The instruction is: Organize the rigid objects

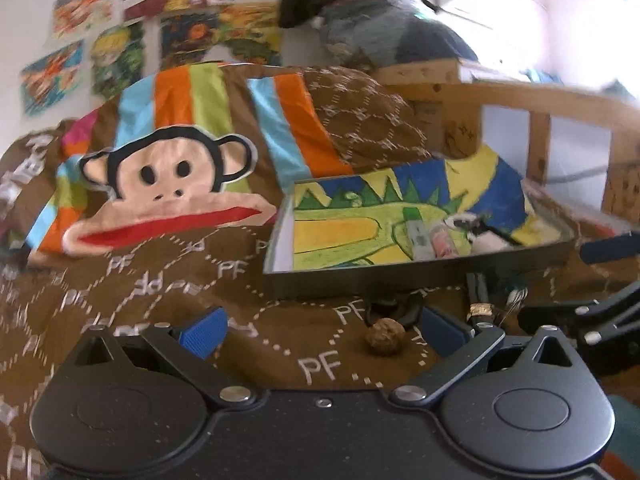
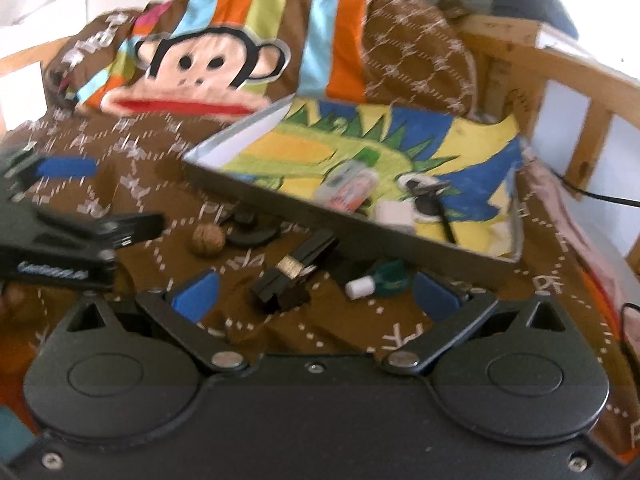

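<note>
Brown walnut between wide-open left tool fingers; right tool wide, empty, around black clip.

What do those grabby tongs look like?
Both tongs are black. The left tongs and right tongs each have two blue ribbed pads on jointed arms with silver screws, and two big round discs on the body. Seen from the right, the left one carries blurred pale lettering.
</note>
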Tool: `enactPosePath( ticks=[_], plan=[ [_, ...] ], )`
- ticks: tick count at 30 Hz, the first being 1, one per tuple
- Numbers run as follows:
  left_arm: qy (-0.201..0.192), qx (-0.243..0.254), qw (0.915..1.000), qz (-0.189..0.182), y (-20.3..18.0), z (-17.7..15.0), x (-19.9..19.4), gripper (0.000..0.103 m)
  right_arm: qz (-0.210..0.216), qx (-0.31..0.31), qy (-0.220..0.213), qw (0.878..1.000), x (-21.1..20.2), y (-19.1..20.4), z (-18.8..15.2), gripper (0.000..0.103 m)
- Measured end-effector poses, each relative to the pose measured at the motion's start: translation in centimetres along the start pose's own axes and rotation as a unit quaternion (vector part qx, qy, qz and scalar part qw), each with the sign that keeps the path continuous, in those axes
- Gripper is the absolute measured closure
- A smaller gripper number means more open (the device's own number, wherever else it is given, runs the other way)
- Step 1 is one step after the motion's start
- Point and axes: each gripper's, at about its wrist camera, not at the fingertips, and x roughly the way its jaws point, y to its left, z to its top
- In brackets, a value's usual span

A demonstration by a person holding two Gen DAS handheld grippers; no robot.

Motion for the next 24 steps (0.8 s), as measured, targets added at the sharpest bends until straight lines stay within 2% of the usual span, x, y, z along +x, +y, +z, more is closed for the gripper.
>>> enactPosePath(
  ticks=[4, 8, 12, 14, 17, 19, 24],
  plan=[
    [0.029, 0.033, 0.9975, -0.054, -0.2, 0.2, 2.7, 0.001, 0.022, -0.029, 0.019, 0.999, 1.7, 0.4, -0.1, 0.001],
    [0.072, 0.019, 0.9908, -0.113, 0.0, 0.1, 5.1, 0.003, 0.044, -0.032, 0.027, 0.998, 3.0, 0.0, -0.1, 0.001],
    [0.096, 0.011, 0.9864, -0.133, 0.2, -0.1, 6.8, 0.007, 0.059, -0.030, 0.027, 0.997, 3.4, -1.1, 0.3, 0.001],
    [0.102, 0.002, 0.9850, -0.139, 0.6, 0.0, 7.3, 0.008, 0.067, -0.035, 0.029, 0.997, 3.7, -1.5, 0.4, 0.006],
    [0.110, -0.018, 0.9825, -0.149, 1.3, 0.4, 8.0, 0.011, 0.076, -0.038, 0.035, 0.996, 4.0, -2.0, 0.5, 0.025],
    [0.116, -0.026, 0.9805, -0.156, 1.7, 0.6, 8.2, 0.016, 0.081, -0.037, 0.041, 0.995, 4.4, -2.3, 0.5, 0.042],
    [0.126, -0.029, 0.9772, -0.169, 1.5, 0.9, 8.7, 0.029, 0.101, -0.053, 0.043, 0.993, 4.6, -2.3, 0.5, 0.052]
  ],
)
